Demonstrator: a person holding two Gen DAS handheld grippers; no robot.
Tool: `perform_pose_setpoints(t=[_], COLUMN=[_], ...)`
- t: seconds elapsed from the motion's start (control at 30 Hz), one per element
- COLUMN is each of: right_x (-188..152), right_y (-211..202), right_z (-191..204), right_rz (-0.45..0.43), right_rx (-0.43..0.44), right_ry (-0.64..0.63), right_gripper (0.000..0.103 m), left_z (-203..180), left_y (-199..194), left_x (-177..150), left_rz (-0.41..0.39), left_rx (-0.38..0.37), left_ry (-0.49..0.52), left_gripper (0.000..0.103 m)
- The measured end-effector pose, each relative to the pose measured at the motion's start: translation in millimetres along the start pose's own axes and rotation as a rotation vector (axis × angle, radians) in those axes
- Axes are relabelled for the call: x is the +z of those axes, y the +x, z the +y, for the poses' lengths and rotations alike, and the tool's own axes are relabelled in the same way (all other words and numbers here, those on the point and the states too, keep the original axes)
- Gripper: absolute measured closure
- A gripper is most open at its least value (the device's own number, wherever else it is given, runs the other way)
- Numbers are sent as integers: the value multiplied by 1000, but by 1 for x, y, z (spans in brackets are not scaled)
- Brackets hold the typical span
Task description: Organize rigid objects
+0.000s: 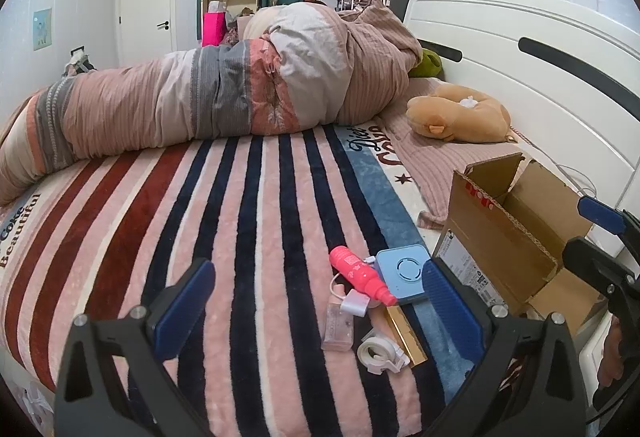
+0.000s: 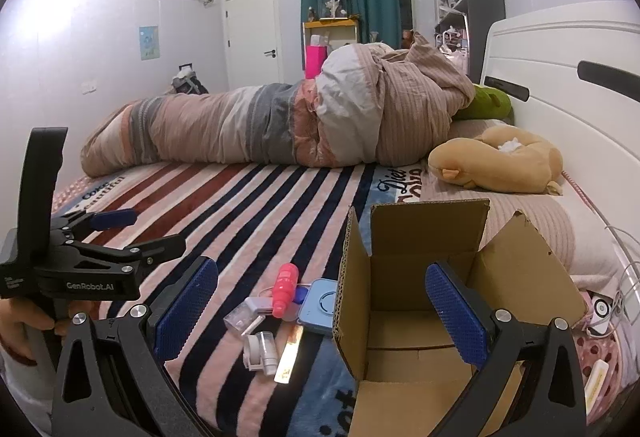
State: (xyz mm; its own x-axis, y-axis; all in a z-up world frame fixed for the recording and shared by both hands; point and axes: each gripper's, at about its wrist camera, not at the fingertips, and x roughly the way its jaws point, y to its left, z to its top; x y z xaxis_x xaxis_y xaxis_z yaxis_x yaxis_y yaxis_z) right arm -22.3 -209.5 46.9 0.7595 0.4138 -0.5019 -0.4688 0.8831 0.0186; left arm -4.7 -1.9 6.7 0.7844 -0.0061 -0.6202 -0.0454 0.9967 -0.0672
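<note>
- Barely started, by the look of it: cardboard box (image 2: 420, 317) sitting open on the bed, flaps up, nothing visible inside from the right wrist view.
- All the small stuff still in a loose pile on the striped blanket (image 1: 248, 237), just beside the box at its 9 o'clock: pink bottle (image 1: 358, 275), blue square gadget (image 1: 402, 273), clear little bottle (image 1: 338, 325), white tape dispenser (image 1: 378, 351), gold stick (image 1: 406, 333). Several touching or overlapping, with a thin white cord tangled through.
- Left tool (image 1: 316, 313) wide open, holding nothing, hovering over the pile, which sits between its pads.
- Right tool (image 2: 320, 313) also wide open and empty, pointed at the box mouth, one blue pad over the opening.
- Whole pile left to move, going by these shots.
- Possible snags: near flap of the box standing up between pile and opening, and the cord maybe dragging neighbours along.
- Further out: plush toy (image 1: 460, 115) at 1 o'clock near the white headboard (image 1: 520, 49), rolled-up duvet (image 1: 220, 93) across the bed at 12, well apart from the pile.
</note>
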Motion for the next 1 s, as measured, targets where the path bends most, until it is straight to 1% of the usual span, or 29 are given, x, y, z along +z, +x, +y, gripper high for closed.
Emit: perform_pose_setpoints(t=[0.17,1.0], right_x=[1,0], right_y=[-3,-5], right_z=[2,3], right_rz=[-6,-8], right_rx=[13,14], right_ry=[1,3], right_gripper=[0,0], left_z=[-1,-7], left_y=[-2,-5], left_x=[2,2], left_rz=[-3,-5], left_rx=[5,-1], left_ry=[8,11], left_gripper=[0,0])
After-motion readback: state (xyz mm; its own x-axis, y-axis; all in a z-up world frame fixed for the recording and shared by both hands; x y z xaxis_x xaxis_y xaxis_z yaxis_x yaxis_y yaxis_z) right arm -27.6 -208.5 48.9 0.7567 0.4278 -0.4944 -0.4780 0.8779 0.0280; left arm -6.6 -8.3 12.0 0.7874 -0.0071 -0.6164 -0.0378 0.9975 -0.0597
